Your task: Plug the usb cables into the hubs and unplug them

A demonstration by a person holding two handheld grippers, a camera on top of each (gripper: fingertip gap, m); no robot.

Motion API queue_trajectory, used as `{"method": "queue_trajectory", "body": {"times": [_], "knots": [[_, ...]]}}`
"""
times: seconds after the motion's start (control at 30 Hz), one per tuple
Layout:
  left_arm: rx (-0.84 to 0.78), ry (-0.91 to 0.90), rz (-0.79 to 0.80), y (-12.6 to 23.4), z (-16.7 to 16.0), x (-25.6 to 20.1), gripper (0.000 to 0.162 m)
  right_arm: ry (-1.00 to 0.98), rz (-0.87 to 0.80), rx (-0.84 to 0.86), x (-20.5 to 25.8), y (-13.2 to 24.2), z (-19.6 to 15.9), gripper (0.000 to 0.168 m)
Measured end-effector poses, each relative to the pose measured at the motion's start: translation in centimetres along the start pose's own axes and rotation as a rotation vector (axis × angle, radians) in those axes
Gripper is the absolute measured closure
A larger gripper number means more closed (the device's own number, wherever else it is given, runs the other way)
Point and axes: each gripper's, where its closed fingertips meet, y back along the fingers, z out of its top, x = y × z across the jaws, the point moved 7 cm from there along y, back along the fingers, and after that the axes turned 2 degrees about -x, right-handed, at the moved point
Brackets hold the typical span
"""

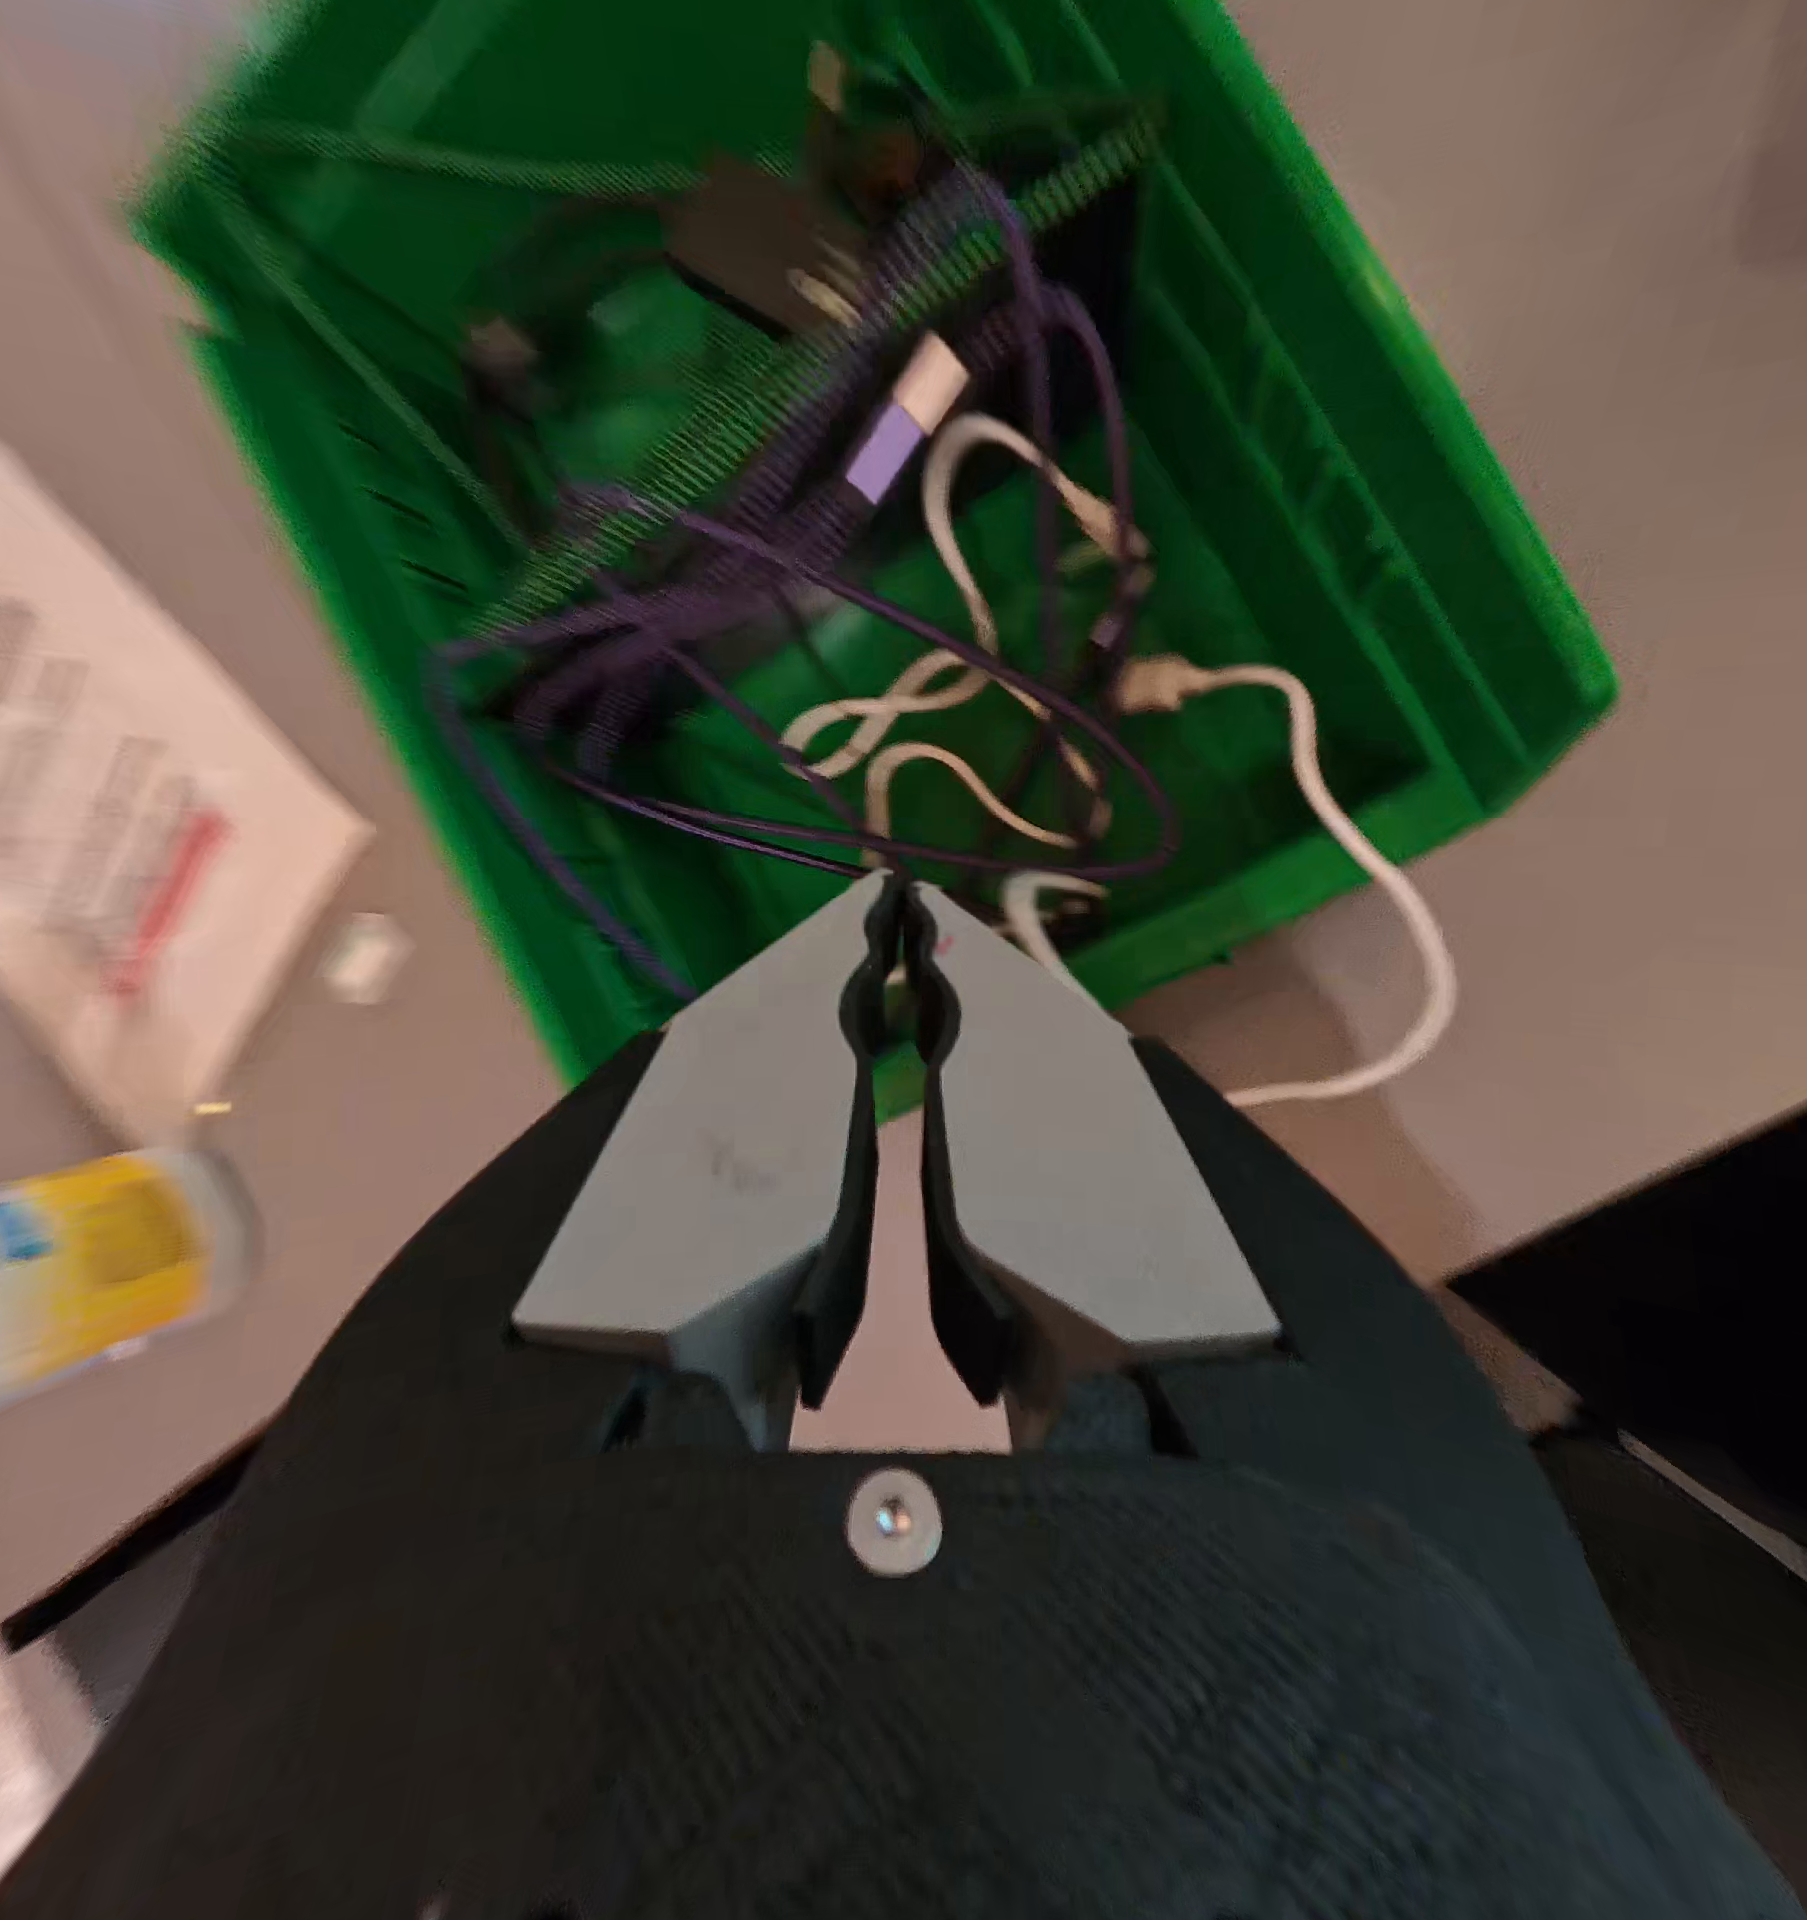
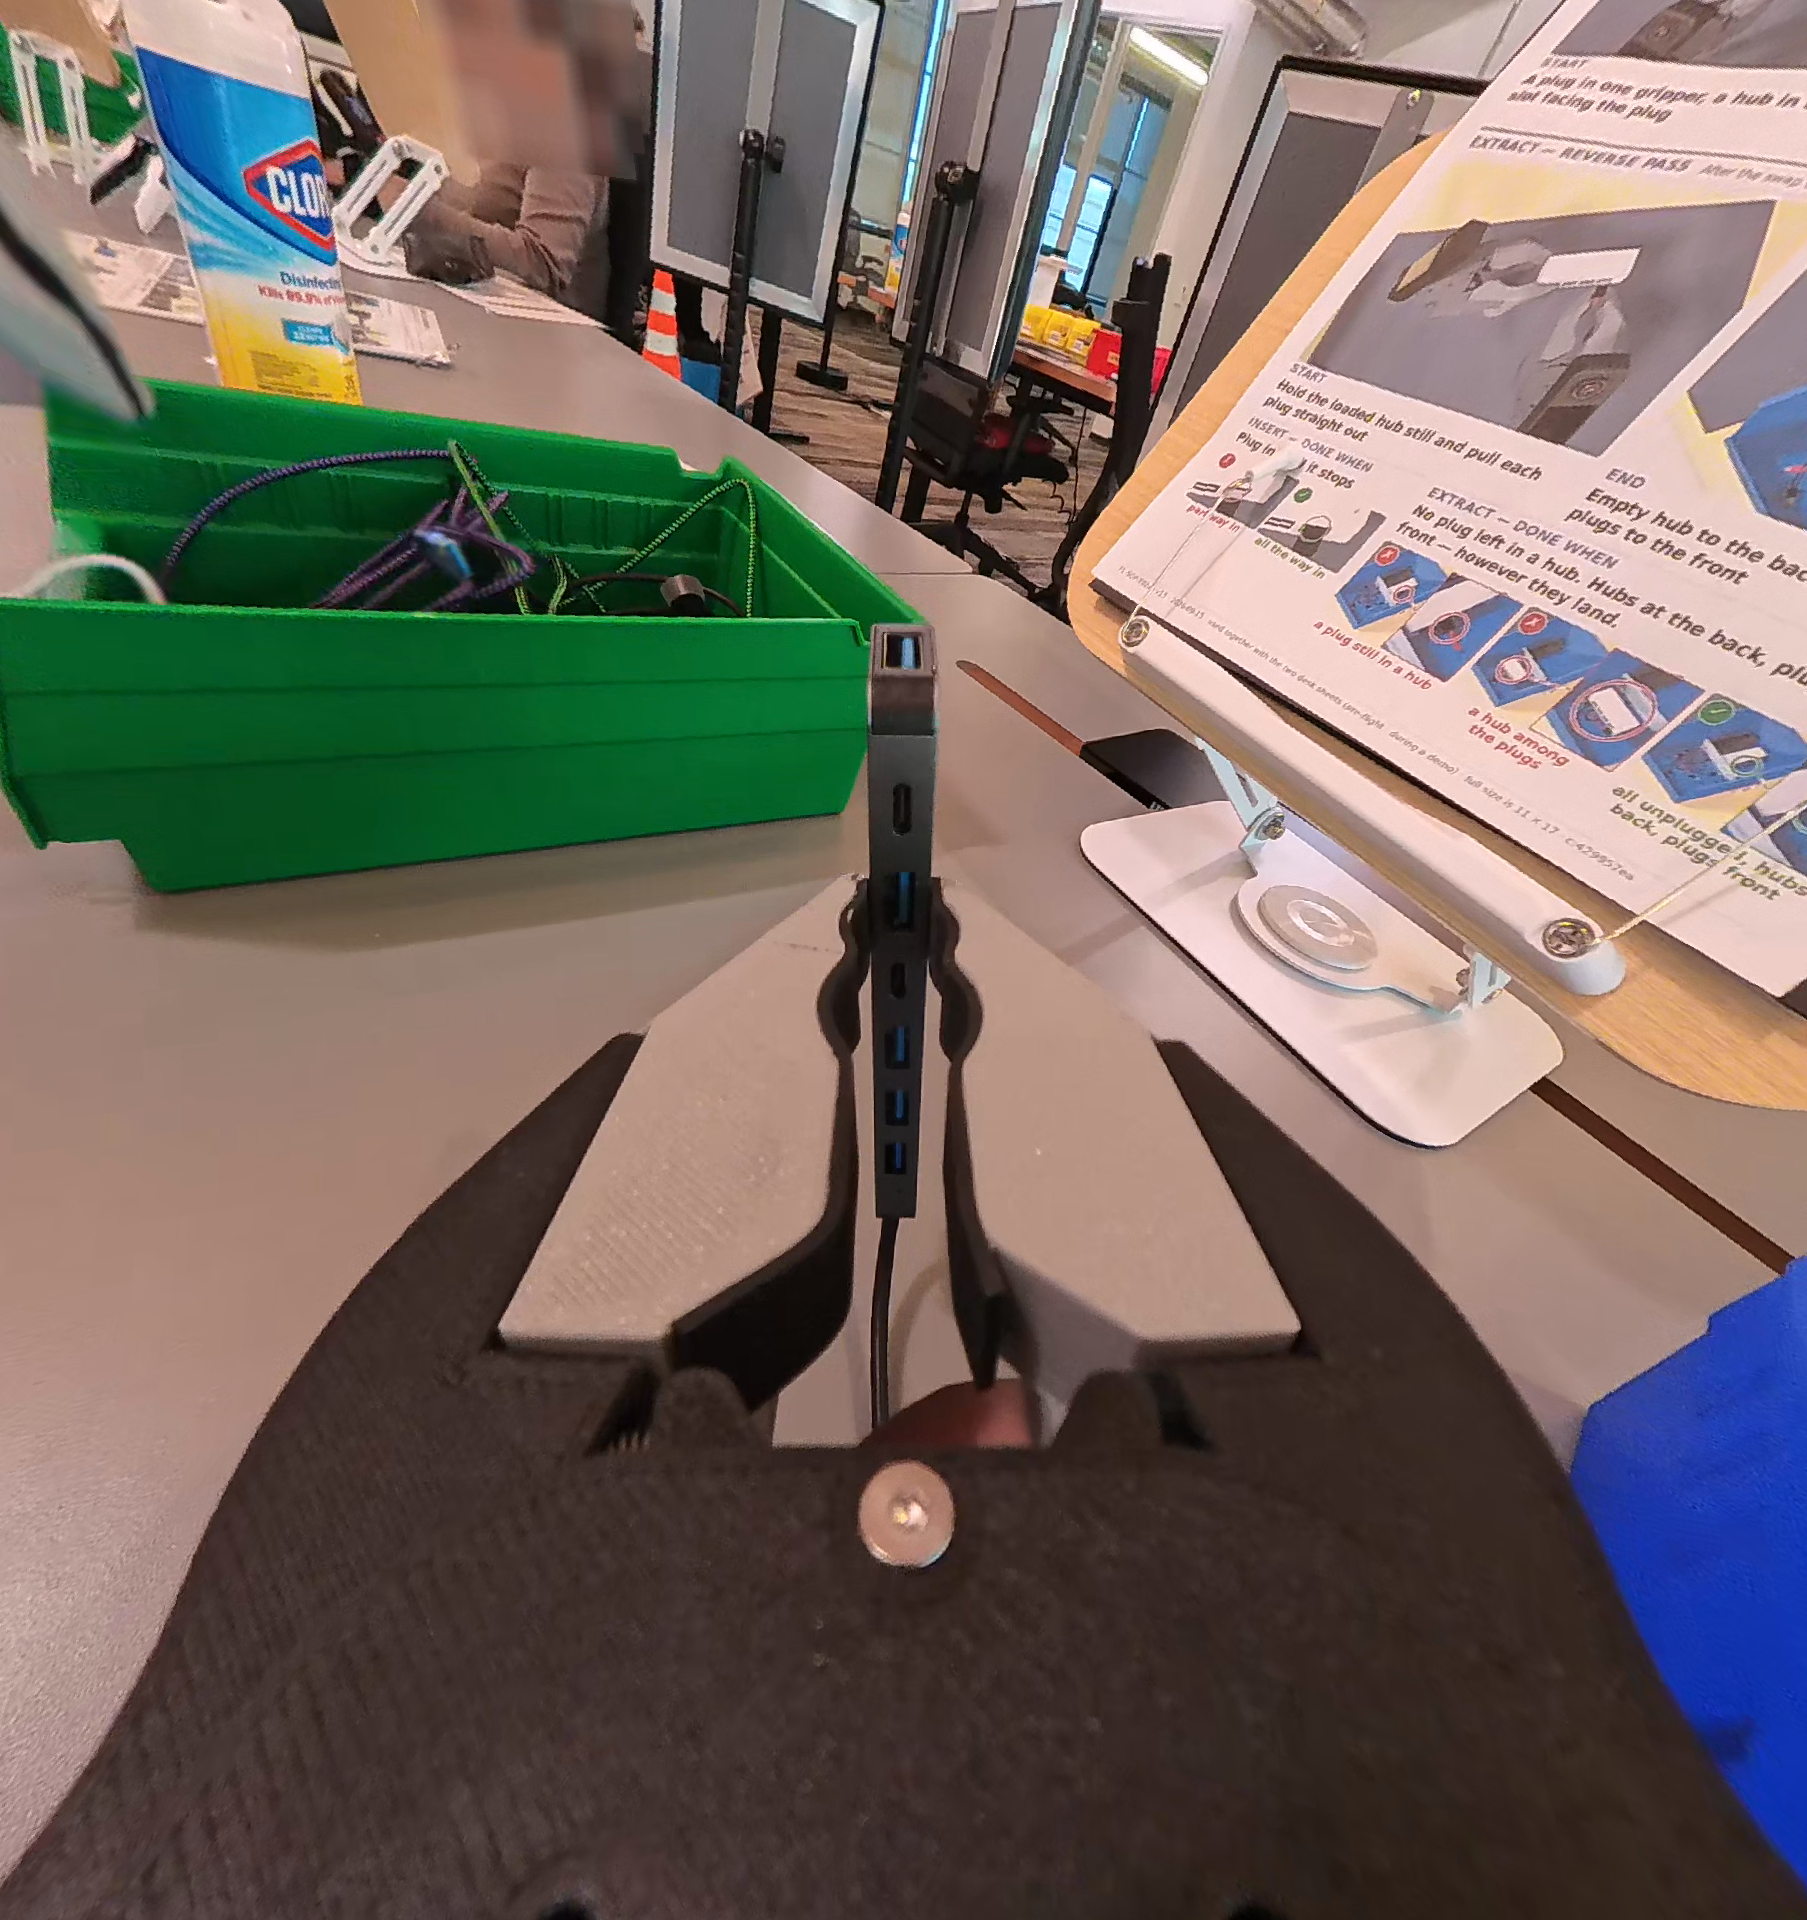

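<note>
In the left wrist view my left gripper is shut just above the near end of a green bin. Taut strands of a thin purple cable converge at its fingertips, so it grips that cable. The bin also holds a purple USB plug, coiled purple cables and white cables; one white cable hangs over the rim. This view is blurred. In the right wrist view my right gripper is shut on a dark grey USB hub, held on edge with its ports facing me and its black lead trailing back between the fingers.
The green bin sits left of the hub on the grey table. An instruction sheet on a white stand fills the right. A blue bin is at the lower right. A wipes canister stands behind the bin; a paper sheet lies nearby. The grippers' ends are close to 30 cm from one another.
</note>
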Motion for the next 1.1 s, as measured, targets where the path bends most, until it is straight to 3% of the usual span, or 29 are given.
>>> {"method": "queue_trajectory", "body": {"times": [0.13,0.23,0.33,0.4,0.57,0.67,0.77,0.83,0.93,1.1], "knots": [[-0.155,-0.042,0.181,4.6,3.7,1.8,0.162,0.007,0.004,0.007,0.1,-0.1,-0.1,0.161],[-0.186,-0.041,0.134,5.6,4.6,0.9,0.162,0.008,0.004,0.004,0.2,-0.1,0.0,0.161],[-0.094,-0.009,0.005,3.5,2.9,-0.7,0.159,0.000,0.004,-0.002,0.1,0.0,0.1,0.161],[-0.022,0.011,-0.016,1.6,1.3,-0.9,0.145,-0.002,0.006,-0.004,0.1,0.1,0.1,0.161],[0.035,0.218,-0.270,-2.1,-1.5,-2.2,0.128,0.008,0.011,-0.009,0.3,0.1,0.3,0.161],[0.043,0.275,-0.288,-3.0,-2.4,-2.0,0.128,0.004,0.009,-0.013,0.3,0.2,0.4,0.161],[0.101,0.246,-0.329,-3.7,-3.6,-2.8,0.141,0.002,0.008,-0.016,0.2,0.2,0.4,0.161],[0.107,0.217,-0.288,-3.6,-3.7,-2.5,0.162,0.001,0.008,-0.017,0.2,0.2,0.5,0.161],[0.142,0.170,-0.248,-3.3,-3.5,-2.1,0.162,-0.002,0.011,-0.022,0.2,0.3,0.5,0.161],[0.023,0.061,0.063,0.8,0.7,0.9,0.162,0.001,0.021,-0.007,0.5,0.0,0.2,0.161]]}}
